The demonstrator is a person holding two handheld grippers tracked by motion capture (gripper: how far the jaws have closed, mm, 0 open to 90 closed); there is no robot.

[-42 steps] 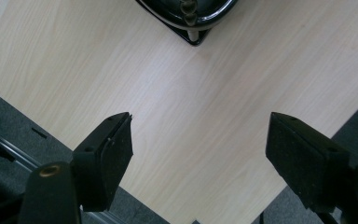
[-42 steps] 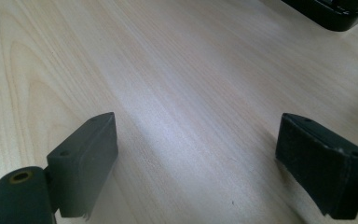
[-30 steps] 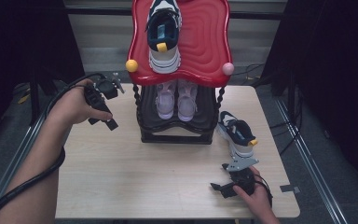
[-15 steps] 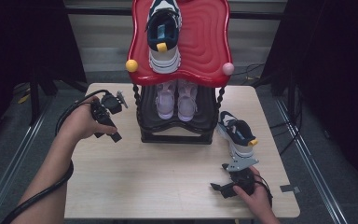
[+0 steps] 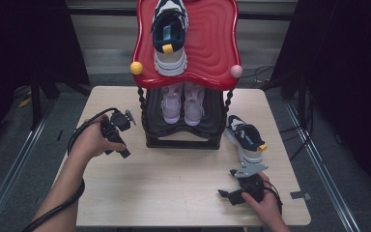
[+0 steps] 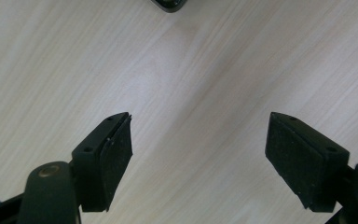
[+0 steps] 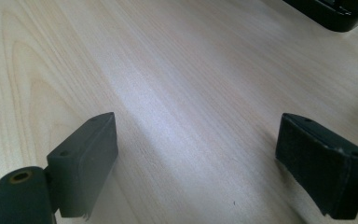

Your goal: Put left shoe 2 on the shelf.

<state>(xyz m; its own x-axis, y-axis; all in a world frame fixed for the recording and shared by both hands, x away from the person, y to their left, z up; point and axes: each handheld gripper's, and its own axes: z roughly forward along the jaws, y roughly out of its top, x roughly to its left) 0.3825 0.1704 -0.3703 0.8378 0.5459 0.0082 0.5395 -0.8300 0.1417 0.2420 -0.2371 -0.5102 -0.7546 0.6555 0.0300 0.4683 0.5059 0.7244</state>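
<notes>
The left gripper (image 5: 121, 145) is over the wooden table (image 5: 174, 183), just left of the black shoe rack (image 5: 183, 140), with its jaws wide apart and nothing between them. The right gripper (image 5: 229, 195) sits low near the table's front edge, jaws wide apart too and holding nothing. A dark shoe (image 5: 245, 137) lies on the table just beyond it, beside the rack.

Overhead light, even on the pale wooden counter (image 5: 183, 183); surroundings fall to near black. Soft glare streaks on the wood grain in both gripper views. High view slightly soft, grainy.
</notes>
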